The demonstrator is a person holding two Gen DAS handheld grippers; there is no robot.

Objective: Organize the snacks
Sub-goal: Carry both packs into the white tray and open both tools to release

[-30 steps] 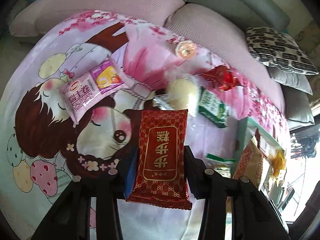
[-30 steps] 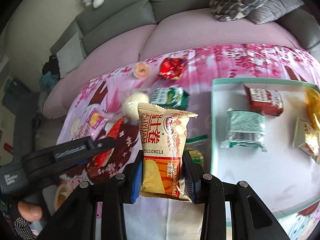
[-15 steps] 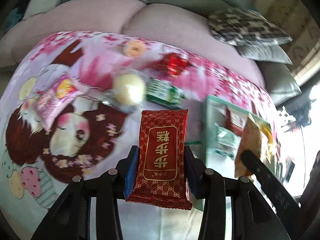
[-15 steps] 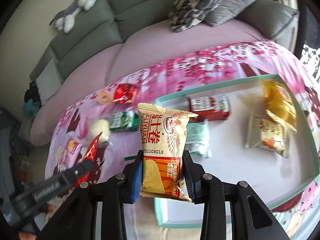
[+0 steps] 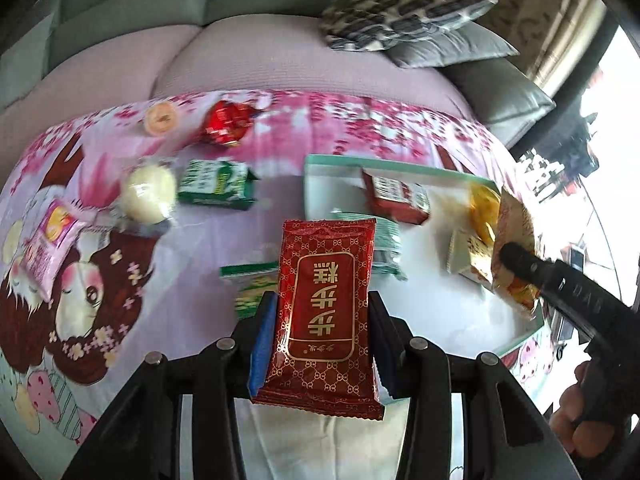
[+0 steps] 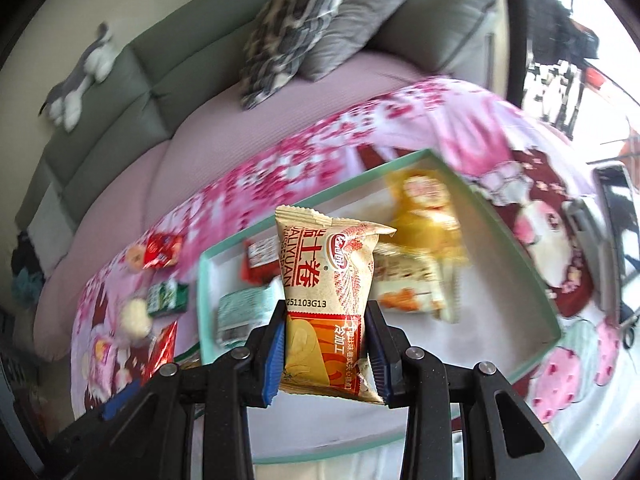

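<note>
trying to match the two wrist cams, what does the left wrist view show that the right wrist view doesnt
Only the left wrist view: the left gripper shut on the red packet seen face-on, and a hand holding the right gripper's handle.

Only the right wrist view: the right gripper shut on the beige egg-roll packet seen face-on, plus a grey plush toy on the sofa back.

Both: the teal tray with snacks in it, the green packet and the round white bun on the pink cloth.

Both wrist cameras look steeply down, sharing the tray (image 5: 404,165) (image 6: 516,240).
</note>
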